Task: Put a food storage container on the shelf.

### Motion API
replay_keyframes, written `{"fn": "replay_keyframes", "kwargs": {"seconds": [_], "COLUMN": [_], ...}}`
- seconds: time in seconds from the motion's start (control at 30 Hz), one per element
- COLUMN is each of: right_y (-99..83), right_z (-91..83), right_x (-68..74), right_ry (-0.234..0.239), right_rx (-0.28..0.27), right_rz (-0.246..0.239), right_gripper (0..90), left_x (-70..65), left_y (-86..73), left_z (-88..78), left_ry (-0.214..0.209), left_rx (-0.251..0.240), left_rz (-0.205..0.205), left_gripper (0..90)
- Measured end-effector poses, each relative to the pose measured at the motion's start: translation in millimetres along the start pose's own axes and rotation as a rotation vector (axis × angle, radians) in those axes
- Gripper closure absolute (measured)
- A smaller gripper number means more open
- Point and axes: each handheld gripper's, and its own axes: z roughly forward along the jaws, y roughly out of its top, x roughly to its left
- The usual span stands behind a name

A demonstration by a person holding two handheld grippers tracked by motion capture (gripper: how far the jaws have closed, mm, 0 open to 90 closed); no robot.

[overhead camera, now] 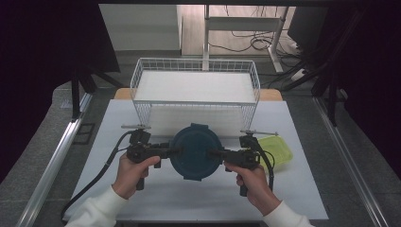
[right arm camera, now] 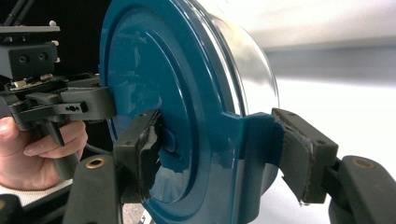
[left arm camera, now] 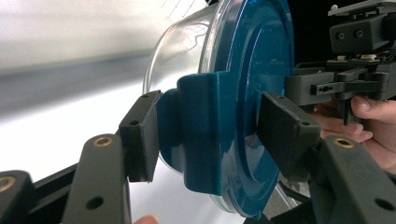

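While I look down from the high view, my left gripper (overhead camera: 176,151) and my right gripper (overhead camera: 211,152) pinch the round container (overhead camera: 195,151) from its two opposite sides, each on a latch of its dark blue lid. The container sits between my two hands at the middle of the white table (overhead camera: 156,194), in front of the wire basket (overhead camera: 195,84), whether resting or lifted I cannot tell from here. A yellow-green box (overhead camera: 276,150) lies on the table just beyond my right hand (overhead camera: 253,182), and my left hand (overhead camera: 132,172) grips its handle at the other side.

In the left gripper view, my left gripper (left arm camera: 208,126) is clenched on the container (left arm camera: 224,93): one pad presses the underside of the blue latch flap where it folds over the clear bowl, the other pad presses the flat top of the lid. The clear bowl points away toward the pale table. Farther off I see the other gripper on the far edge, with fingers (left arm camera: 355,126) around it.

In the right gripper view, my right gripper (right arm camera: 219,149) is clenched the same way on the container (right arm camera: 177,84), one worn pad on the lid face and the other on the latch beside the clear wall. Across the lid the other gripper bites the opposite rim, held by my left hand (right arm camera: 37,154).
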Motion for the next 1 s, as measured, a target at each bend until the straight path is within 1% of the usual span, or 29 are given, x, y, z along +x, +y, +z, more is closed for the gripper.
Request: {"fn": "replay_keyframes", "kwargs": {"seconds": [0.17, 0.33, 0.5, 0.57, 0.77, 0.9, 1.0], "right_y": [11.7, 20.6, 30.5, 35.4, 50.4, 58.7, 64.3], "right_z": [-2.1, -3.4, -7.4, -10.3, -18.4, -21.9, -22.9], "right_x": [3.5, 5.8, 11.2, 15.1, 24.3, 28.5, 30.1], "right_ry": [0.0, -0.002, -0.003, -0.008, -0.005, -0.008, -0.009], "right_rx": [0.007, 0.002, -0.006, -0.015, -0.041, -0.049, -0.052], "right_rz": [-0.008, -0.015, -0.022, -0.034, -0.053, -0.072, -0.076], "right_gripper": [35.3, 35.3, 35.3, 35.3, 35.3, 35.3, 35.3], "left_x": [-1.4, -1.8, -6.5, -9.3, -17.8, -19.9, -21.0], "left_y": [8.5, 15.4, 26.2, 31.6, 48.0, 55.4, 60.5], "left_z": [-1.7, -2.7, -6.4, -8.2, -13.4, -15.0, -15.6], "left_ry": [0.001, -0.006, -0.009, -0.012, -0.009, -0.012, -0.01], "left_rx": [-0.012, -0.02, -0.034, -0.041, -0.058, -0.065, -0.069], "left_rz": [0.0, -0.007, 0.004, 0.009, 0.035, 0.037, 0.038], "left_gripper": [42.0, 42.2, 42.3, 42.3, 42.3, 42.4, 42.4]}}
